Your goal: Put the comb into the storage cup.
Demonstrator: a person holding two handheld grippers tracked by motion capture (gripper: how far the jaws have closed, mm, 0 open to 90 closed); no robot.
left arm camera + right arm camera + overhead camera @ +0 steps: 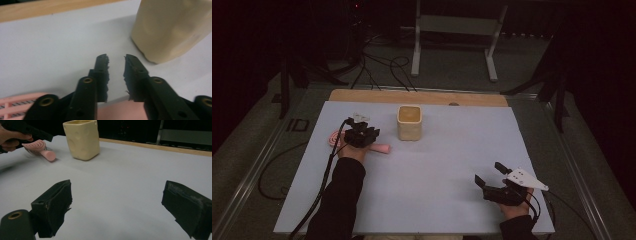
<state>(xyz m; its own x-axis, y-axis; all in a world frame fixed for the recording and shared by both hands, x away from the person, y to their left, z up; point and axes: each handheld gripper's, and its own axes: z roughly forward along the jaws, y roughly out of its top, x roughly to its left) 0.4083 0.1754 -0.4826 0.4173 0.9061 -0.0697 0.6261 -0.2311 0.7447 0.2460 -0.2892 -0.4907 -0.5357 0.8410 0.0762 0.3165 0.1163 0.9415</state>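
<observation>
A pink brush [382, 148] lies flat on the white sheet, its ribbed head [15, 105] to the left and its handle pointing right. My left gripper [362, 134] hovers right over it. Its jaws [116, 58] stand open by a narrow gap with nothing between the tips, and the pink handle passes crosswise under their base. A cream square cup [409, 122] stands upright just right of it, close to the jaw tips [172, 30]. My right gripper [489, 173] rests near the front right, wide open [117, 195] and empty, facing the cup [82, 141] and brush [42, 150].
The white sheet [437, 165] covers the table, with a wooden strip [417, 96] along its far edge. Behind the table a metal frame [452, 30] and loose cables [382, 70] sit on the floor. A cable trails from each gripper toward the front edge.
</observation>
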